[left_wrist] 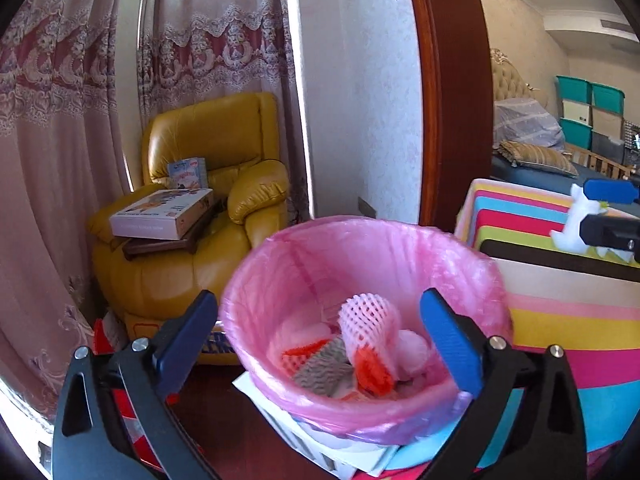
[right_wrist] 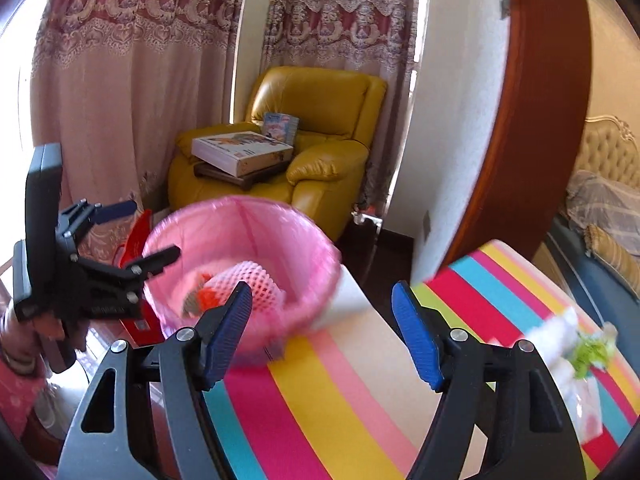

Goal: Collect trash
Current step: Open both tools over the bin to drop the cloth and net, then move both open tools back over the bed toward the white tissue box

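Left gripper tilts down, jaws wide and empty, over the bin; right gripper gapes empty beside it.

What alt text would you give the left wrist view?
The open left gripper hovers empty over a pink-lined trash bin holding a foam fruit net and other scraps. A yellow armchair stands behind, a striped mat to the right.

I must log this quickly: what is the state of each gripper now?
Left gripper: open, holding nothing.
Right gripper: open, holding nothing.
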A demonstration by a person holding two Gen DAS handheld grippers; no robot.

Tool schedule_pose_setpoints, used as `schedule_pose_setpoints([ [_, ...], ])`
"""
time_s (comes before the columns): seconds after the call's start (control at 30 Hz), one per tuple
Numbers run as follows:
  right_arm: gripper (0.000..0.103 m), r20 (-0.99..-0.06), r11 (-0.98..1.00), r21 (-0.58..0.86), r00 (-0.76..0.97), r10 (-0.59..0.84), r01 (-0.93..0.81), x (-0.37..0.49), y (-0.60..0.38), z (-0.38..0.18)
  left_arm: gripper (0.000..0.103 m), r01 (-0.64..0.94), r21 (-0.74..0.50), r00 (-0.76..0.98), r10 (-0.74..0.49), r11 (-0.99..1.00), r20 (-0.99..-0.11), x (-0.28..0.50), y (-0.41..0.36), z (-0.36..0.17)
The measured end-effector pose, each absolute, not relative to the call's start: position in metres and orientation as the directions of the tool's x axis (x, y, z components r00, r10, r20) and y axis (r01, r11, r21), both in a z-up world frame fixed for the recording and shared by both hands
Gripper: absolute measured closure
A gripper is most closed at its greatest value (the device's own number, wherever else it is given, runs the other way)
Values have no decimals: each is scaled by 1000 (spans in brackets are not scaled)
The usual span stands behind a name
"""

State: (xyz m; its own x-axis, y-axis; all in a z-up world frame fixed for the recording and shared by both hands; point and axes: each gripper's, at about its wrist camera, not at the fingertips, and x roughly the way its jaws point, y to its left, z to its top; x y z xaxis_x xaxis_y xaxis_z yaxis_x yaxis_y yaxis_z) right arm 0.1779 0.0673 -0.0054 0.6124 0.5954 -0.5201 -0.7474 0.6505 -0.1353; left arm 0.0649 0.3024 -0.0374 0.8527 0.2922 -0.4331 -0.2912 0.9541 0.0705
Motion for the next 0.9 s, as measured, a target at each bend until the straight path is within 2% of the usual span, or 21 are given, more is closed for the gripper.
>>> schedule_pose_setpoints([
  [0.23, 30, -509, 745, -137, 692, 512, -653, 172, -14, -16, 5, -112, 27, 893, 112, 993, -436, 77, 228, -31],
  [0.47, 27, -517, 846, -139, 767, 381, -514, 183, -99, -32, 5, 46, -56, 870, -68, 997, -488, 110, 140, -47],
  [0.67, 23, -557, 925, -91, 789, 259, -369, 215, -170, -50, 5, 107, -42, 855, -114, 993, -507, 134, 84, -61],
  [0.77, 22, -591, 945, -56, 774, 228, -321, 240, -193, -58, 5, 114, 33, 851, -81, 993, -519, 140, 67, -67],
  [0.9, 22, -620, 955, -28, 755, 215, -295, 268, -200, -66, 5, 141, 42, 824, -93, 989, -559, 147, 64, -75],
])
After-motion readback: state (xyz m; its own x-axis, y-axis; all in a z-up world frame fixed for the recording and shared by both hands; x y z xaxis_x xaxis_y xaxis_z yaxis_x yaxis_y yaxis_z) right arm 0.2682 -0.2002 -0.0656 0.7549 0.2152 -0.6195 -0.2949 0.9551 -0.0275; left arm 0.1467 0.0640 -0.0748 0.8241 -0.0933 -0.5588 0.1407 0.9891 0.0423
